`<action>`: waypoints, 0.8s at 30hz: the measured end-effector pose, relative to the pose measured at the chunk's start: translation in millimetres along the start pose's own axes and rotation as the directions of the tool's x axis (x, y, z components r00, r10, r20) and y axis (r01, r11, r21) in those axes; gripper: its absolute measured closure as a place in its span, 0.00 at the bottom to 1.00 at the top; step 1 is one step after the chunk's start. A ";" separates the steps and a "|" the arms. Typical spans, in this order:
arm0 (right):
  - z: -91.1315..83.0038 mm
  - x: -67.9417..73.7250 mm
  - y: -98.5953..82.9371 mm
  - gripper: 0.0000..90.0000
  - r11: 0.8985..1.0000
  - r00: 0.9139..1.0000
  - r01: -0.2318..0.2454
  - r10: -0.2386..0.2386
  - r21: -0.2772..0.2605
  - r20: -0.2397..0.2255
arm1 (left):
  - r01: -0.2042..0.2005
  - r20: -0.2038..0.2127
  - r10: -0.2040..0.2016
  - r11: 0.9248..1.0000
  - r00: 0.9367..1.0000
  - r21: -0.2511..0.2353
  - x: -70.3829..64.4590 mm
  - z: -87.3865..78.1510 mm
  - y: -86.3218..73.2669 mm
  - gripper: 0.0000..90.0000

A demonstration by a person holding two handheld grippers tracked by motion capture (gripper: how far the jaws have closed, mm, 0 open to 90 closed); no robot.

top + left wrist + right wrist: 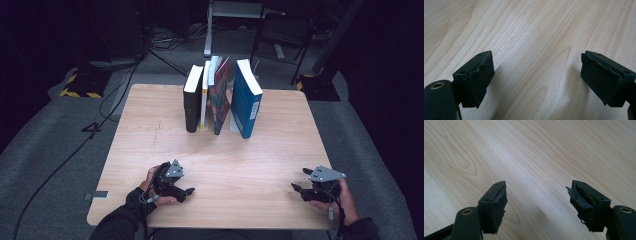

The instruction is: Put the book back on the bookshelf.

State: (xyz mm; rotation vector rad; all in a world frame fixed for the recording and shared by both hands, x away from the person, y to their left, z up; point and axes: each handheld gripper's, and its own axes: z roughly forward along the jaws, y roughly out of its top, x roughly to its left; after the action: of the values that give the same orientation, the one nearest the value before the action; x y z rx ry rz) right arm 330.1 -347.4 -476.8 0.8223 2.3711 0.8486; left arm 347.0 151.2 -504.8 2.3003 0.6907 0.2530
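Room: dark, grey carpet floor [50, 150], cables, a chair [282, 35] beyond the far edge.
Desk [150, 145]: pale wood, square, grain plain in both gripper views.
Books, standing in a row at the far middle, seen from the high view: blue book [246, 100] at right, leaning; patterned book [220, 95]; thin white-and-yellow book [204, 92]; black book [192, 102] at left.
Left tool [536, 75]: near left edge, held in a hand [152, 187], jaws released, wide apart, nothing between, just over bare wood.
Right tool [537, 206]: near right corner, held in a hand [340, 202], jaws released, pads [582, 197] frayed, nothing between.
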 end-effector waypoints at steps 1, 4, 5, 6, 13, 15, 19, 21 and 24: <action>-0.3 -0.4 -3.6 0.33 1.000 1.000 -0.009 0.009 0.001 0.001 | 0.001 -0.001 -0.001 1.000 1.000 0.000 -0.1 0.0 0.0 0.14; -1.1 -1.0 -9.8 0.33 1.000 1.000 -0.023 0.023 -0.010 -0.018 | 0.002 -0.002 -0.002 1.000 1.000 0.000 -0.3 -0.1 -0.2 0.14; -1.6 -0.9 -13.7 0.33 0.999 0.999 -0.032 0.032 -0.012 -0.025 | 0.002 -0.002 -0.002 1.000 1.000 0.000 -0.3 -0.2 -0.2 0.14; -2.0 -0.7 -16.2 0.33 0.999 0.999 -0.035 0.034 -0.012 -0.027 | 0.002 -0.002 -0.002 1.000 1.000 0.000 -0.3 -0.2 -0.2 0.14; -1.9 -7.6 -41.2 0.30 0.984 0.984 -0.172 0.169 -0.044 -0.064 | 0.004 -0.003 -0.004 1.000 1.000 0.000 -0.4 -0.5 -0.6 0.14; -1.2 -10.4 -44.6 0.26 0.977 0.976 -0.208 0.204 -0.047 -0.072 | 0.003 -0.002 -0.003 1.000 1.000 -0.001 -0.3 -0.5 -0.6 0.14; 0.1 -15.1 -45.6 0.24 0.970 0.967 -0.240 0.236 -0.029 -0.090 | 0.001 0.003 -0.001 1.000 1.000 0.000 0.2 -0.4 -0.6 0.14; 0.1 -15.1 -45.6 0.24 0.971 0.968 -0.237 0.234 -0.030 -0.089 | 0.001 0.003 -0.001 1.000 1.000 0.000 0.2 -0.4 -0.5 0.14; 0.0 -14.9 -45.6 0.23 0.971 0.968 -0.239 0.236 -0.029 -0.089 | 0.001 0.000 -0.001 1.000 1.000 0.000 -0.1 -0.4 -0.6 0.14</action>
State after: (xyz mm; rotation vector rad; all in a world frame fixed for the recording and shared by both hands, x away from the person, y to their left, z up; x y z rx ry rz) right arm 323.6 -386.0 -504.6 1.0901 2.3509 1.0419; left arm 346.6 151.7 -504.9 2.2994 0.6922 0.2531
